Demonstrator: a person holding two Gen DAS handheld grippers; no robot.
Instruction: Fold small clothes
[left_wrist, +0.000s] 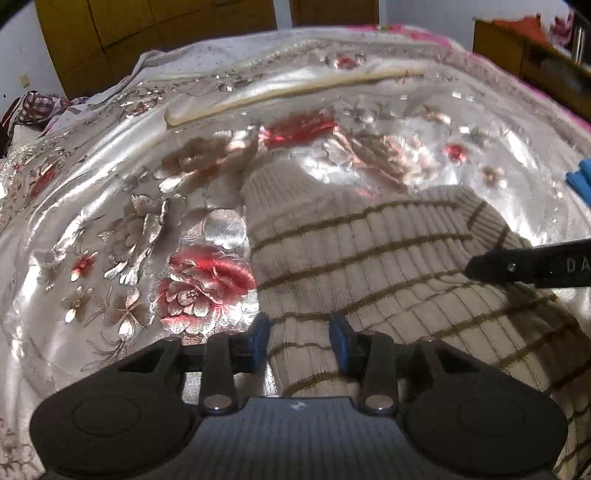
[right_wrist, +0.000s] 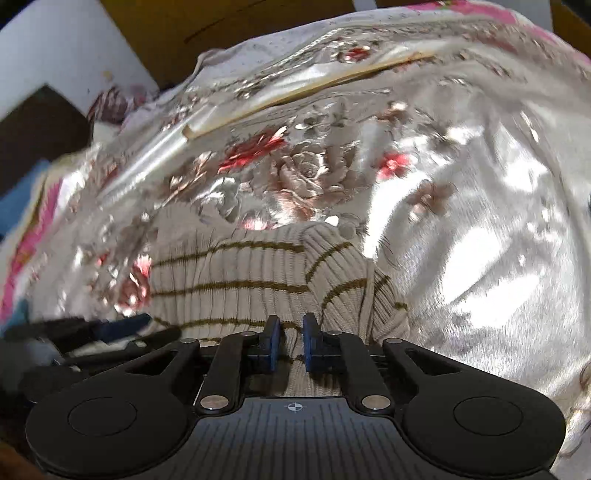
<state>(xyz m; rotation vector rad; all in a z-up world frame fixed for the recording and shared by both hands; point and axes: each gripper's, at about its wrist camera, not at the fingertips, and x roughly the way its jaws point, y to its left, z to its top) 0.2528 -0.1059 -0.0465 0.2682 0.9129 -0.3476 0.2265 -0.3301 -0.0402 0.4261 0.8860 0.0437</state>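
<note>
While right tongs pinch the striped sweater, left tongs stand spread.

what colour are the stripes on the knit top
Thin olive-brown stripes on a beige ribbed knit top; clearest in the left wrist view.

Sweater lies flat on the bedspread, which covers the bed. Left gripper sits over the sweater's near left edge, cloth between its fingers. Right gripper sits further right on the same garment, near a folded-over sleeve. Cupboard stands behind the bed; a heap of clothes lies at the bed's far left.
</note>
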